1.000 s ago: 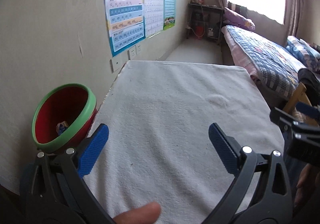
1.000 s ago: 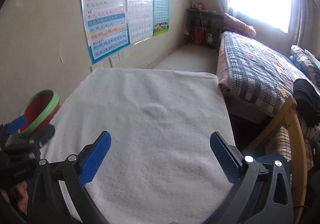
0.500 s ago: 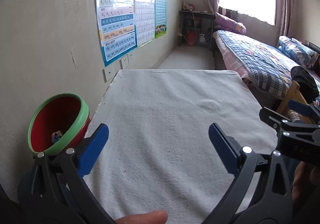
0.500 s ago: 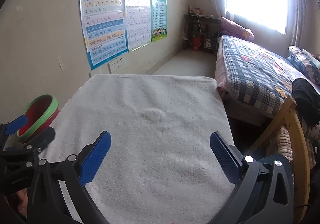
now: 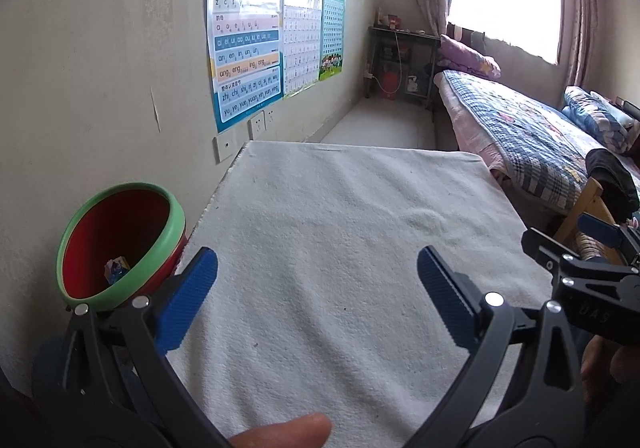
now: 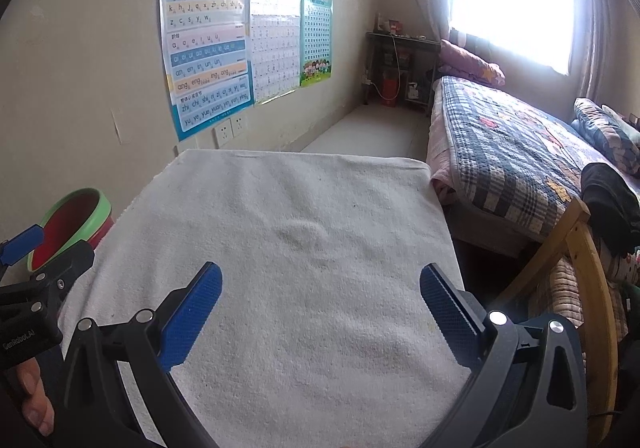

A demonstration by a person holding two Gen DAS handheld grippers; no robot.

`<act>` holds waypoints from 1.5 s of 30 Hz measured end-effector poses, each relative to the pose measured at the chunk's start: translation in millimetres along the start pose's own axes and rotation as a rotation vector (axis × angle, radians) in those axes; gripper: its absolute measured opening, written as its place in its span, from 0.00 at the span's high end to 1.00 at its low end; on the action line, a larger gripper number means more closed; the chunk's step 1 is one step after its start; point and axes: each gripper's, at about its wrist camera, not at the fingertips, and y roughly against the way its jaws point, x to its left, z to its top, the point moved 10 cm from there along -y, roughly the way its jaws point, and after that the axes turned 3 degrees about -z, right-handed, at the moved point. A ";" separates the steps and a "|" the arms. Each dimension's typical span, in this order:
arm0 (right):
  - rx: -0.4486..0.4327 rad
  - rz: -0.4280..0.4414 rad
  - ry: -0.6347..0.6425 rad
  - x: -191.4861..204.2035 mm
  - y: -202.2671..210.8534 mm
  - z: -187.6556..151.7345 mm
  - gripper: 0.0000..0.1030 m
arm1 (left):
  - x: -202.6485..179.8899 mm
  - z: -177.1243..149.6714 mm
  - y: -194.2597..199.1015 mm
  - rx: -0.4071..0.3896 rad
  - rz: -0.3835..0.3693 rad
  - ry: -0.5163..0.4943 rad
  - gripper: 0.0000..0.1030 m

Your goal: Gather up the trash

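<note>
Standing at the left edge of the white towel (image 5: 340,248), beside the wall, the red bin with green rim (image 5: 120,244) contains one small piece of trash (image 5: 116,270). The left gripper (image 5: 316,288) and right gripper (image 6: 318,298) have fingers wide apart, holding nothing, above the towel.

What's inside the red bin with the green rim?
Inside the red bin lies one small crumpled wrapper, white and blue, near the bottom. The near rim covers the rest of the bottom, so anything else down there cannot be seen.
</note>
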 end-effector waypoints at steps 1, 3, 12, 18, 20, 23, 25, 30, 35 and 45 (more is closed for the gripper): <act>-0.001 -0.001 0.000 0.1 0.2 0.1 0.07 | 0.0 0.0 -0.2 0.000 0.000 0.001 0.05; -0.001 0.001 0.004 0.3 0.5 0.6 0.07 | 0.7 -0.7 -0.3 0.002 0.000 0.003 0.05; 0.001 0.007 -0.004 -1.6 0.7 1.5 0.07 | -0.2 -2.0 -2.0 0.011 0.002 -0.006 0.05; 0.001 0.006 -0.005 -0.7 0.8 1.2 0.07 | -0.4 -2.3 -1.9 0.013 0.002 -0.007 0.05; 0.001 0.006 -0.005 -0.6 0.7 1.1 0.07 | -0.6 -2.2 -1.8 0.013 0.003 -0.008 0.05; 0.005 0.007 -0.005 -0.2 -0.8 1.0 0.07 | 0.0 -2.3 -2.9 0.015 0.002 -0.008 0.05; 0.008 0.007 -0.002 0.7 -1.8 0.3 0.07 | -0.1 -2.4 -3.0 0.015 0.002 -0.009 0.05; 0.009 0.006 -0.001 1.3 -2.3 -0.7 0.07 | -0.1 -2.2 -2.8 0.014 0.002 -0.009 0.05; 0.013 0.007 0.001 1.6 -2.5 -1.7 0.07 | -0.2 -2.6 -3.2 0.016 0.003 -0.009 0.05; 0.020 0.007 0.002 -0.5 -4.3 -3.8 0.07 | -2.9 -3.2 -4.2 0.014 -0.013 -0.016 0.05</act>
